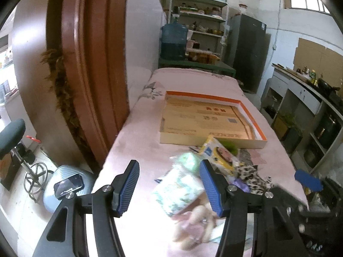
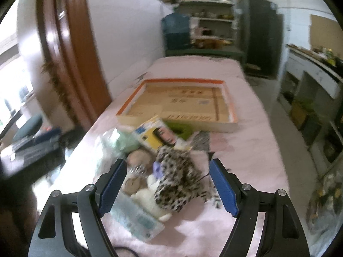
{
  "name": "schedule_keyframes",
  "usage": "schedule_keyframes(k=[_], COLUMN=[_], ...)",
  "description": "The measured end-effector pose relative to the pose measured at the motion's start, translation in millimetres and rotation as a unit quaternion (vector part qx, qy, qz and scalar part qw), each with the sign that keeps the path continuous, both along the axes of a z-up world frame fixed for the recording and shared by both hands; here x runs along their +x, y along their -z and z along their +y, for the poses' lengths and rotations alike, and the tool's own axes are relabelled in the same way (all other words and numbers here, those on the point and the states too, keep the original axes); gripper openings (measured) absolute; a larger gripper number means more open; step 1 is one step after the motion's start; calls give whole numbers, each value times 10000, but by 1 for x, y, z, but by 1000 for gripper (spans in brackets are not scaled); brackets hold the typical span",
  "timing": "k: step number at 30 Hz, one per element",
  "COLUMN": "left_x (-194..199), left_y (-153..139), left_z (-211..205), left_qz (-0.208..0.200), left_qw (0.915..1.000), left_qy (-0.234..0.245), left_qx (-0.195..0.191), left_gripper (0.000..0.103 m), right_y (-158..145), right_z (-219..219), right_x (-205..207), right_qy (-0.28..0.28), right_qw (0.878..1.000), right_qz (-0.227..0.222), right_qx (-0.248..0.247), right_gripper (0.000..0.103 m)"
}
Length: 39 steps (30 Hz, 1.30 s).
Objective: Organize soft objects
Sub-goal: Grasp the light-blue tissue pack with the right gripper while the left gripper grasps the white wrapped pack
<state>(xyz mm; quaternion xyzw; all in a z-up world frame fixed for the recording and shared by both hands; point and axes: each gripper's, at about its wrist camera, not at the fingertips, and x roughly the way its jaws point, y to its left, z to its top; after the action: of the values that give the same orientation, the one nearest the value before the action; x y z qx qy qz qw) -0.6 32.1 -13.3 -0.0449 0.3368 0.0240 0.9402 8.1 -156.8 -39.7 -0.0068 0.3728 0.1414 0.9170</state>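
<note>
Left tool (image 1: 169, 187) agape; tissue pack (image 1: 179, 191) beneath, long axis diagonal.

One shallow cardboard box (image 1: 205, 117), one leopard-print cloth (image 2: 178, 180), two claws.

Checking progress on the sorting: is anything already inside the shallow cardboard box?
No. The shallow cardboard box shows only its bare printed bottom; the soft items lie heaped in front of it.

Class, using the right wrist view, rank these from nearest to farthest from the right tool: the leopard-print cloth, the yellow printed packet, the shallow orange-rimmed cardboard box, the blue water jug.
1. Leopard-print cloth, between the open fingers of the right tool.
2. Yellow printed packet, just beyond the pile.
3. Shallow orange-rimmed cardboard box, mid-table.
4. Blue water jug, against the back shelves.
</note>
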Motion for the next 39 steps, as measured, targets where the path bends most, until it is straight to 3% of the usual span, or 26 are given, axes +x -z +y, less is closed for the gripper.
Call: schedule_keyframes(k=[6, 13, 15, 17, 23, 26, 32, 39], left_x=[-1, -11, -14, -16, -19, -16, 6, 37], left_y=[17, 38, 43, 49, 66, 68, 58, 76], left_z=[18, 14, 9, 5, -6, -4, 3, 1], left_qz=[154, 353, 411, 475, 770, 759, 368, 502], left_qw=[9996, 9970, 9958, 9948, 9892, 9888, 9910, 9888], left_qy=[80, 496, 640, 741, 1080, 1101, 1206, 1400], left_qx=[-201, -471, -514, -507, -632, -659, -455, -150], left_gripper=[59, 59, 59, 59, 59, 59, 59, 59], right_y=[28, 47, 50, 53, 52, 51, 45, 44], right_z=[10, 24, 27, 31, 32, 32, 26, 27], right_x=[-7, -11, -11, -13, -21, -25, -28, -26], right_qy=[-1026, -1533, -1569, -1608, -1848, -1873, -1849, -1816], right_qw=[9931, 9844, 9831, 9820, 9766, 9763, 9770, 9770], right_qz=[564, 842, 932, 986, 1101, 1082, 1027, 1053], right_qx=[39, 182, 152, 110, 63, 35, 283, 376], right_gripper=[81, 81, 74, 49, 29, 25, 24, 24])
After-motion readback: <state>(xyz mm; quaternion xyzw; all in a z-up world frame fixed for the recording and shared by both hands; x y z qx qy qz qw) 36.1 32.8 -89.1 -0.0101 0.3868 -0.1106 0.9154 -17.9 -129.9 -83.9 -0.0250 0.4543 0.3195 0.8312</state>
